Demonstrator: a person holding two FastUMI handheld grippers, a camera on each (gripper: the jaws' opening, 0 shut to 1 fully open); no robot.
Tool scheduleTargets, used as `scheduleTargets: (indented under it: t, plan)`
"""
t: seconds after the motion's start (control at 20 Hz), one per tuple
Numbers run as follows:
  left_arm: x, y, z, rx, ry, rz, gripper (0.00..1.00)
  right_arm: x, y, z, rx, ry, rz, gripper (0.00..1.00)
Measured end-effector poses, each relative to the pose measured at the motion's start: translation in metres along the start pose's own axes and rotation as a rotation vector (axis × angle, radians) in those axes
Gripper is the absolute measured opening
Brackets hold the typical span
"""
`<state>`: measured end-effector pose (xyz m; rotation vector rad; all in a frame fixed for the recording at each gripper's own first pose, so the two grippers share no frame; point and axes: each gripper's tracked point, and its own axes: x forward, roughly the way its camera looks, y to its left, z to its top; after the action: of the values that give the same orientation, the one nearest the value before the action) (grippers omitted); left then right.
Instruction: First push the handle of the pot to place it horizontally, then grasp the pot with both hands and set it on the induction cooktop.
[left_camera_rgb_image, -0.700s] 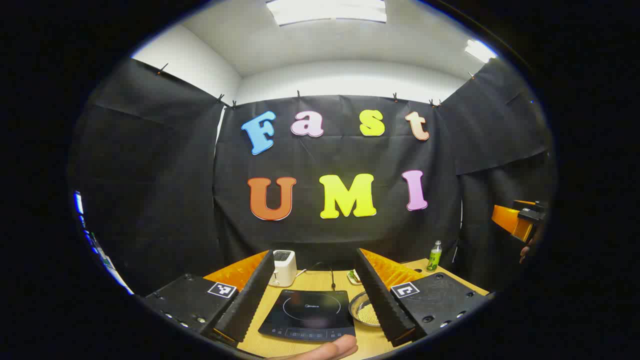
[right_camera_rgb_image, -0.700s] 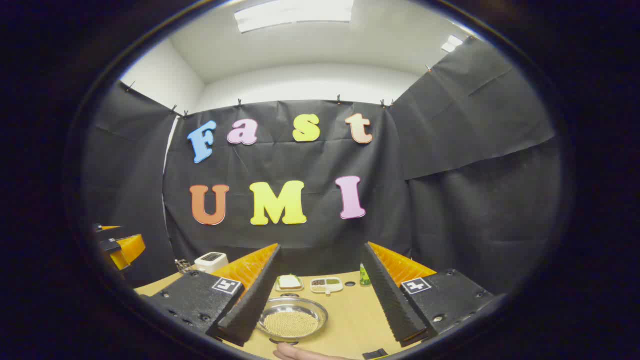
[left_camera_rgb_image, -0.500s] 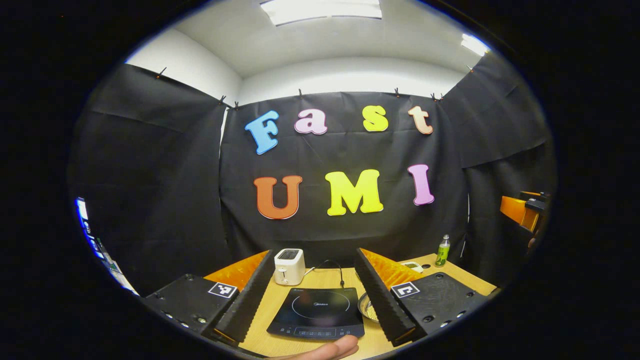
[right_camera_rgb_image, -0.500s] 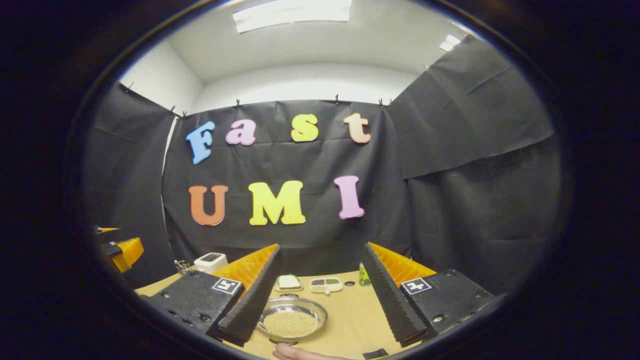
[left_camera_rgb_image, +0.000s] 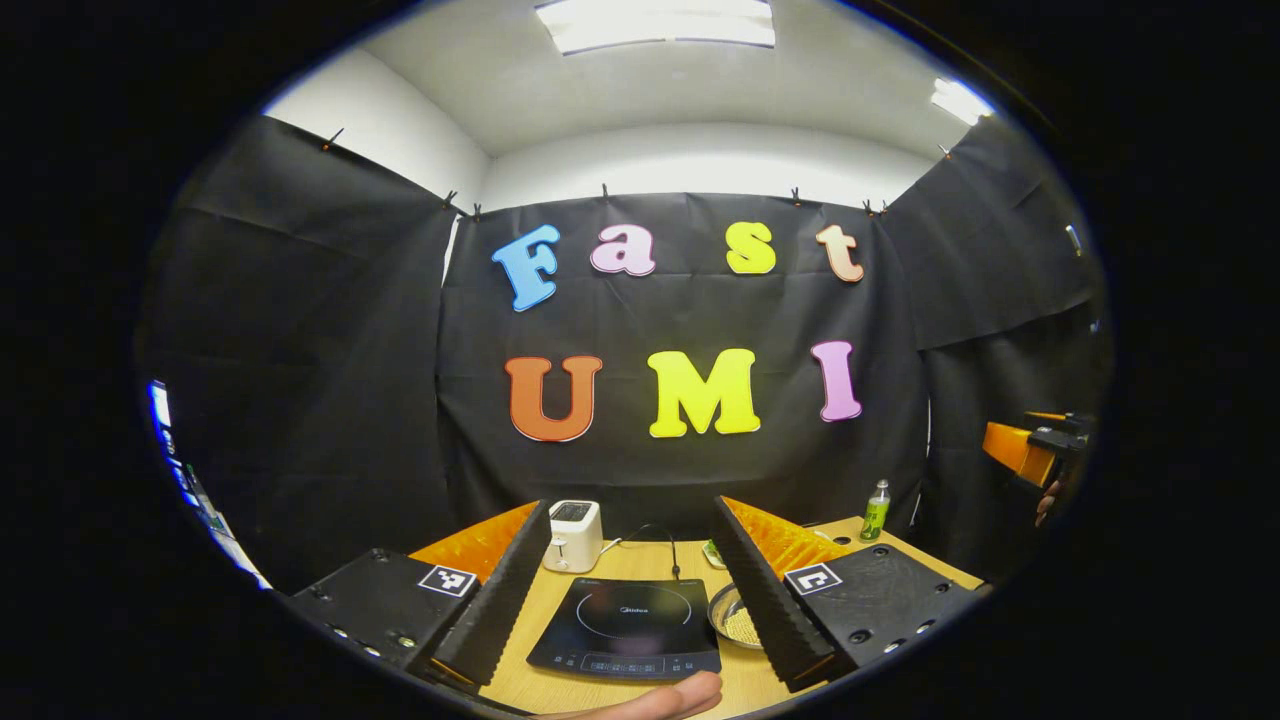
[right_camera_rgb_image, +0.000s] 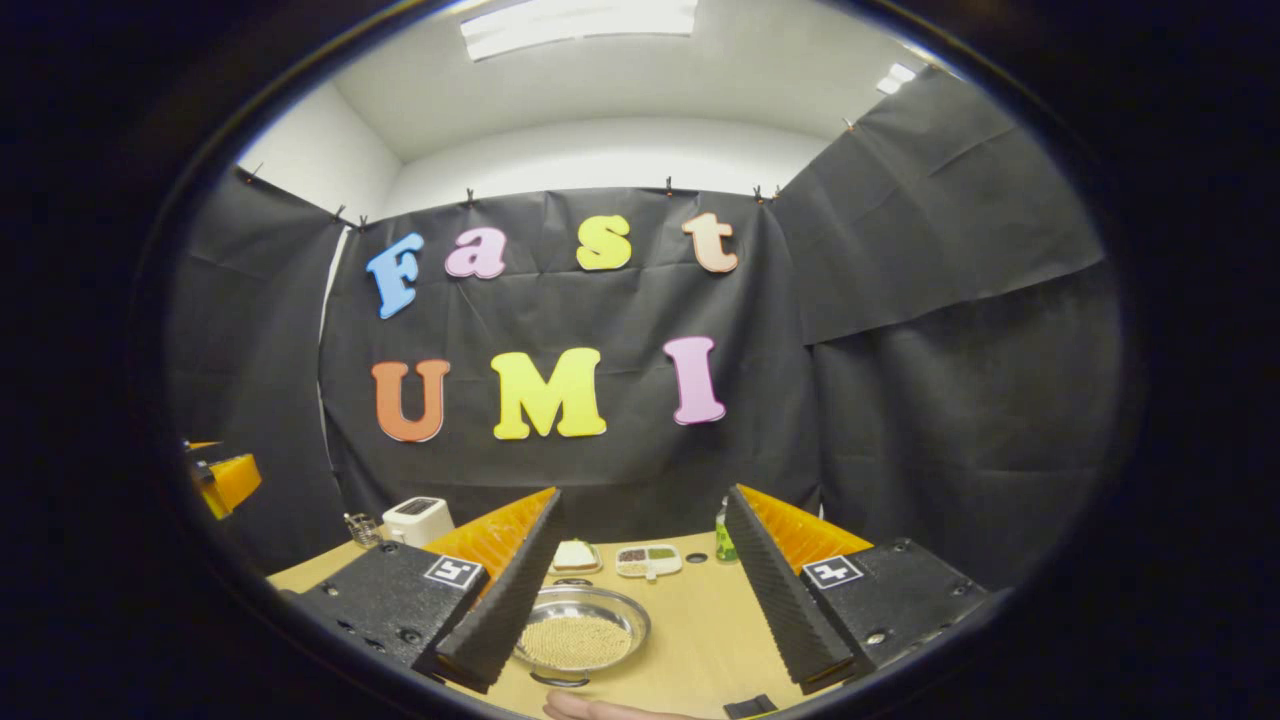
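Left gripper (left_camera_rgb_image: 632, 625): parted, empty, re-aimed at induction cooktop (left_camera_rgb_image: 625, 628). Right gripper (right_camera_rgb_image: 640, 625): parted, tipped slightly downward over pot (right_camera_rgb_image: 580, 636), possibly handle nearest. Push not begun.

Bright ceiling panels (left_camera_rgb_image: 655, 22) light the booth evenly; sharp centre, strong fisheye bending at the edges.

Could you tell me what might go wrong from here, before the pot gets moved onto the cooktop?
1. The pot is shallow, open and filled with small grains; tilting it during the two-handed lift could spill them.
2. The induction cooktop has a toaster just behind it, so an overshoot might knock that.
3. Both the left gripper and right gripper are open and held above the table, so a misjudged descent could shove the pot.
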<state>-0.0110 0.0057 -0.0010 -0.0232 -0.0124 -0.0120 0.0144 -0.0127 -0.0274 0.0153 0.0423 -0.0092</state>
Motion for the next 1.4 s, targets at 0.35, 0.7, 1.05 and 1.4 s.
scheduleTargets:
  t: [0.35, 0.7, 1.05, 1.4]
  plan:
    - [-0.006, -0.002, -0.005, 0.006, -0.002, -0.017, 0.96, 0.027, 0.027, -0.043, 0.017, 0.056, 0.065, 0.96]
    - [-0.003, 0.001, -0.018, 0.010, 0.013, -0.023, 0.96, 0.043, 0.088, -0.138, 0.023, 0.279, 0.245, 0.14]
    - [0.000, 0.019, -0.032, 0.018, 0.037, 0.006, 0.96, 0.043, 0.126, -0.240, -0.055, 0.498, 0.297, 0.00]
    - [-0.003, 0.030, -0.042, 0.029, 0.056, 0.027, 0.96, 0.025, 0.156, -0.323, -0.079, 0.667, 0.325, 0.04]
